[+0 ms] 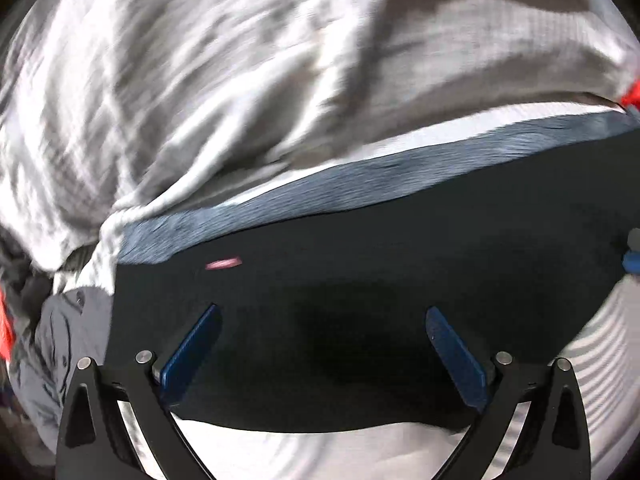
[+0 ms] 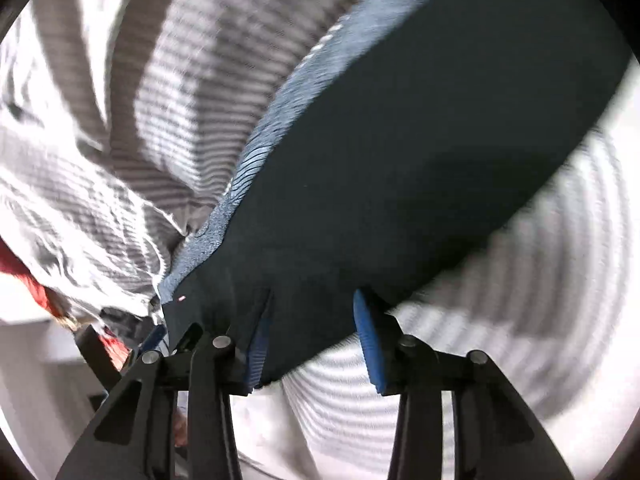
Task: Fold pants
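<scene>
Right now I hover both tongs, left (image 1: 320, 344) and right (image 2: 316, 336), spread wide over the dark pants (image 1: 360, 280) lying at twelve o'clock on the striped bedding (image 2: 500, 280), pinching nothing, probably lining up a fold grip.

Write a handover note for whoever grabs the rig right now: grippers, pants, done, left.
Left gripper: open, fingers spread over the dark pants, gripping nothing.
Right gripper: open, at the pants' near edge; not closed on the cloth.
Pants: lying flat on the striped bedding, blue-grey waistband on the far side.
Done: pants look already folded to a compact panel; frames are blurred, so unsure.
Left: check the fold, make any remaining fold, smooth.
</scene>
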A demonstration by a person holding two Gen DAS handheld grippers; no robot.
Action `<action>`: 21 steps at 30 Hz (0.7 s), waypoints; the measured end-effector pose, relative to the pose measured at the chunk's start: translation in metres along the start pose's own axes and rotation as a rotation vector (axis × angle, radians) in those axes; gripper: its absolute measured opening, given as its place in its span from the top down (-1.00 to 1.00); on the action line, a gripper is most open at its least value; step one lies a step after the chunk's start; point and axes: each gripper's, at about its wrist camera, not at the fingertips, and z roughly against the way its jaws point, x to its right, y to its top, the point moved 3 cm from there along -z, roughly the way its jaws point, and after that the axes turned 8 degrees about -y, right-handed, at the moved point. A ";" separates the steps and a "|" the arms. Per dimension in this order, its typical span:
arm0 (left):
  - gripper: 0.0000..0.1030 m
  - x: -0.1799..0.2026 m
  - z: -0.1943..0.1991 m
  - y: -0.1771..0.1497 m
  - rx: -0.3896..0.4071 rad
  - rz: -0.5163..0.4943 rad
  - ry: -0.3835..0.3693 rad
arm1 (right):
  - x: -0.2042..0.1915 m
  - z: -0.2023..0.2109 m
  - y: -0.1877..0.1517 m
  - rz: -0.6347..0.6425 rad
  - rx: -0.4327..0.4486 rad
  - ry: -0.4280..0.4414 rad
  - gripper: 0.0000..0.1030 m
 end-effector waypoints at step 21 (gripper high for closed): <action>-1.00 0.198 -0.020 0.080 -0.027 0.035 -0.096 | 0.097 0.138 0.204 0.070 0.398 -0.347 0.13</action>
